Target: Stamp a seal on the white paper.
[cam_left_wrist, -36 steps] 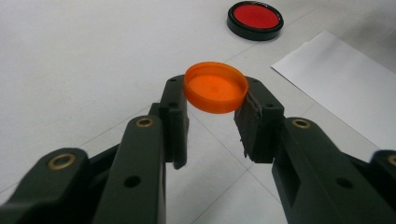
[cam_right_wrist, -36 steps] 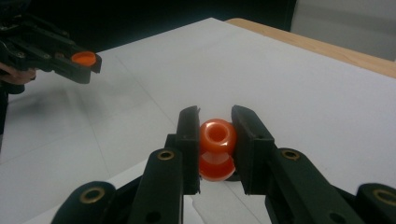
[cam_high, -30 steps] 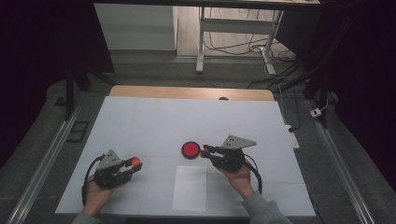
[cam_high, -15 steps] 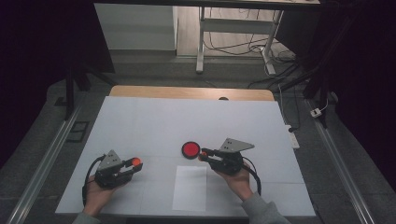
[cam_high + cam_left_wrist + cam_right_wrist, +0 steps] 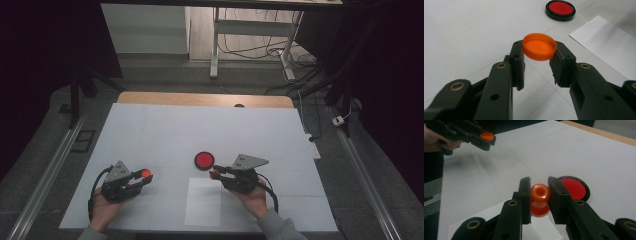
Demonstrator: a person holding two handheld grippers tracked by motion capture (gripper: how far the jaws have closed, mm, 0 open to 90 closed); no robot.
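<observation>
The left gripper (image 5: 537, 63) was clamped on an orange cap (image 5: 539, 46), which sat flat between the jaw tips with its hollow side up and nothing inside it; in the high view the cap appeared as an orange spot at the jaw tips (image 5: 145, 173). The right gripper (image 5: 539, 198) was closed on an orange spool-shaped piece (image 5: 540, 199), waisted in the middle, with a round hole in the end that faced the camera. Just beyond the right gripper's jaws a red disc with a black rim (image 5: 204, 160) lay flat on the white table (image 5: 200, 130), close to the jaw tips; whether they touched could not be told. A white paper sheet (image 5: 203, 202) lay near the table's front edge, between the two hands and apart from the disc. The left hand (image 5: 104, 212) and right hand (image 5: 254, 199) rested near that front edge. The far half of the white surface, up to the wooden strip (image 5: 205, 99) along its back edge, was bare.
</observation>
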